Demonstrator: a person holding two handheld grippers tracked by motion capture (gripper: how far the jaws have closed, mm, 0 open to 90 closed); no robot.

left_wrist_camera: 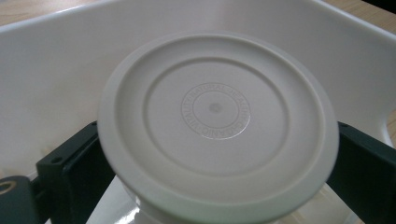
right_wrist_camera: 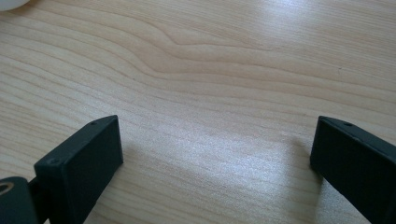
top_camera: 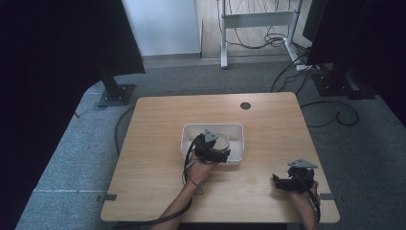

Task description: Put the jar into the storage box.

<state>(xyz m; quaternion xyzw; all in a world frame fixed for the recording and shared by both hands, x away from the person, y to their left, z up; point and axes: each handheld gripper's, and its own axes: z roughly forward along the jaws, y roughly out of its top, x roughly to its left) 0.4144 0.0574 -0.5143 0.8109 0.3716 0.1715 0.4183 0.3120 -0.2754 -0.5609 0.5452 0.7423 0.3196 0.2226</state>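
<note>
A white rectangular bin (top_camera: 213,126) stands at the middle of the wooden table (top_camera: 153,163). Inside it is a round white ceramic bowl (top_camera: 223,140), turned so its ringed underside (left_wrist_camera: 217,109) faces the left gripper's camera. My left gripper (top_camera: 220,147) reaches into the bin, with its black jaws pressed against opposite sides of the bowl. The bin wall (left_wrist_camera: 56,70) rises behind the bowl. My right gripper (top_camera: 276,182) rests low over the table near the front right corner. Its jaws are open, and between them there is just bare wood (right_wrist_camera: 210,70).
A dark round grommet hole (top_camera: 245,106) sits near the table's far edge. Black stands (top_camera: 115,91) and a metal desk frame (top_camera: 253,21) stand on the grey carpet beyond, with cables (top_camera: 330,115) trailing on the floor. A corner of the bin (right_wrist_camera: 11,3) peeks in.
</note>
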